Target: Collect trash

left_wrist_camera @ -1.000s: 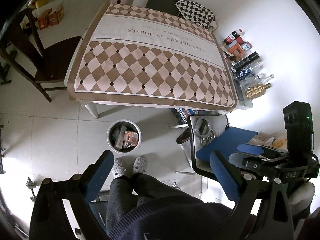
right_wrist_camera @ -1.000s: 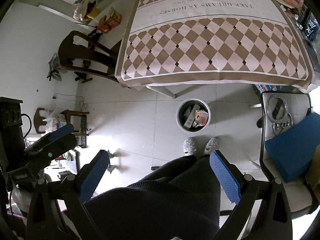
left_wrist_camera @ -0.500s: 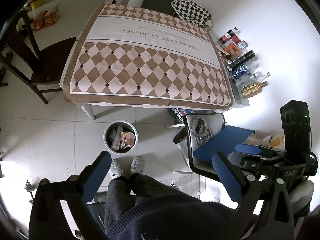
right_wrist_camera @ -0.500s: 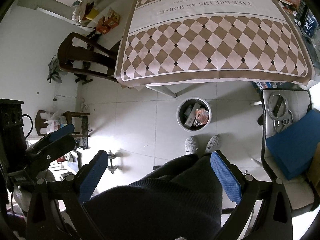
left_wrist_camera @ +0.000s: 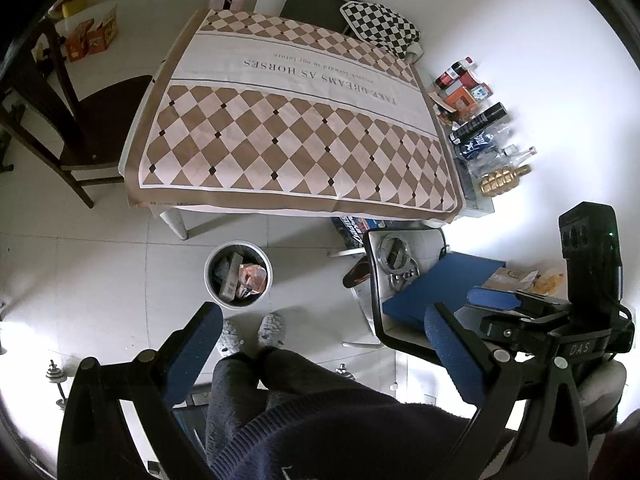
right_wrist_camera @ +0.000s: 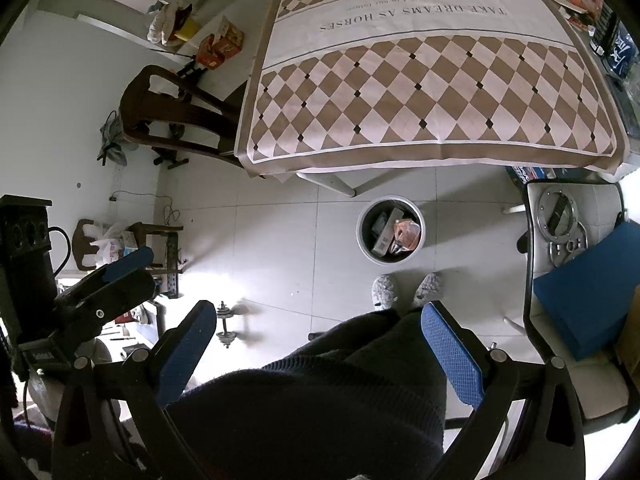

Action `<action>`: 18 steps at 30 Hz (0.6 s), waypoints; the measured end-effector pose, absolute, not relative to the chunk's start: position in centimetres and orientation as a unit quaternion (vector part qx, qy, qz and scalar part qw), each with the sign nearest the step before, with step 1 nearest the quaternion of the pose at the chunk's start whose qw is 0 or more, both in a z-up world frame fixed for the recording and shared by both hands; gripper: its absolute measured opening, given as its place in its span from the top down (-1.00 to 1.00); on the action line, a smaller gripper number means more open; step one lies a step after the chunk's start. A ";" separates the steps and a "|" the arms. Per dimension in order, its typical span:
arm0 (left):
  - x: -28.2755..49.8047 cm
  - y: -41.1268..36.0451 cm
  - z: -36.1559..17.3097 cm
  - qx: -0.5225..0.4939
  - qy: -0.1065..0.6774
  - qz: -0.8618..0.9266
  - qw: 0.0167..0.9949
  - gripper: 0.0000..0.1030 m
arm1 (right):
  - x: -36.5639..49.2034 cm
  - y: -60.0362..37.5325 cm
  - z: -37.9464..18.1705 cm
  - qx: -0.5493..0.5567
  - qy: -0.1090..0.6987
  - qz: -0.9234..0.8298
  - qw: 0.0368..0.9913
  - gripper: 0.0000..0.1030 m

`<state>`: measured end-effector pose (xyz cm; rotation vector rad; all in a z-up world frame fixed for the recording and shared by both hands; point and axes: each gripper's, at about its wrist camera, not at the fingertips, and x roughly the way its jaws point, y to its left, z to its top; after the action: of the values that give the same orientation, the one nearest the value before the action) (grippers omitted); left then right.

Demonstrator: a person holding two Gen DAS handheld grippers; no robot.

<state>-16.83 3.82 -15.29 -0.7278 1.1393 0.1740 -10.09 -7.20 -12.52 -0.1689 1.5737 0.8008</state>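
A round grey trash bin (left_wrist_camera: 238,274) stands on the tiled floor just in front of the table; it also shows in the right wrist view (right_wrist_camera: 391,230). It holds several pieces of trash, among them a crumpled orange wrapper (left_wrist_camera: 252,276) and a flat carton (right_wrist_camera: 386,232). My left gripper (left_wrist_camera: 320,344) is open and empty, held high above the floor over the person's legs. My right gripper (right_wrist_camera: 320,340) is open and empty too, at the same height. The right gripper also shows at the right of the left wrist view (left_wrist_camera: 520,312).
The table carries a brown-and-cream checked cloth (left_wrist_camera: 296,128) with nothing on it. Bottles and boxes (left_wrist_camera: 480,136) line the wall beside it. A dark wooden chair (left_wrist_camera: 76,120) stands left. A chair with a blue cushion (left_wrist_camera: 448,284) and metal rings stands right. A dumbbell (right_wrist_camera: 226,322) lies on the floor.
Both grippers have drifted slightly back from the table, so the table and bin shifted a little in view. Both stay open and empty.
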 end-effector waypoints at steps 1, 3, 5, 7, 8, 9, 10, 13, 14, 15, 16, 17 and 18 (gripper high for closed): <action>-16.8 3.8 -15.3 -0.337 0.526 0.080 0.777 -1.00 | -10.1 -7.2 -12.5 -0.073 0.688 0.350 0.631 -1.00; -16.8 3.8 -15.2 -0.337 0.526 0.078 0.777 -1.00 | -10.2 -7.1 -12.4 -0.072 0.689 0.350 0.630 -1.00; -16.9 3.9 -15.1 -0.338 0.527 0.077 0.776 -1.00 | -10.5 -7.1 -12.2 -0.072 0.689 0.352 0.630 -1.00; -17.0 3.9 -15.1 -0.338 0.527 0.077 0.777 -1.00 | -10.6 -7.0 -12.1 -0.071 0.689 0.353 0.629 -1.00; -17.0 3.9 -15.1 -0.337 0.526 0.076 0.777 -1.00 | -10.8 -7.1 -11.9 -0.070 0.689 0.354 0.628 -1.00; -17.1 4.0 -15.1 -0.337 0.527 0.076 0.777 -1.00 | -10.9 -7.2 -11.8 -0.069 0.689 0.355 0.628 -1.00; -17.1 4.0 -15.1 -0.336 0.527 0.075 0.777 -1.00 | -11.0 -7.2 -11.7 -0.070 0.689 0.356 0.627 -1.00; -17.1 4.1 -15.1 -0.336 0.528 0.074 0.777 -1.00 | -11.0 -7.3 -11.7 -0.069 0.690 0.356 0.627 -1.00; -17.1 4.0 -15.1 -0.337 0.528 0.074 0.776 -1.00 | -10.9 -7.4 -11.6 -0.070 0.689 0.357 0.626 -1.00; -17.2 4.1 -15.0 -0.338 0.527 0.075 0.776 -1.00 | -11.0 -7.4 -11.5 -0.069 0.689 0.358 0.626 -1.00; -17.2 4.2 -15.1 -0.336 0.528 0.072 0.777 -1.00 | -11.1 -7.4 -11.5 -0.069 0.690 0.359 0.625 -1.00; -17.2 4.1 -15.0 -0.337 0.527 0.072 0.777 -1.00 | -11.1 -7.6 -11.5 -0.070 0.690 0.359 0.624 -1.00; -17.2 4.0 -14.9 -0.336 0.527 0.073 0.777 -1.00 | -11.1 -7.7 -11.5 -0.070 0.690 0.360 0.624 -1.00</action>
<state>-17.22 3.98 -14.92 -0.7268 1.1396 0.1570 -11.07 -7.67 -11.48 -0.1607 1.5836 0.8264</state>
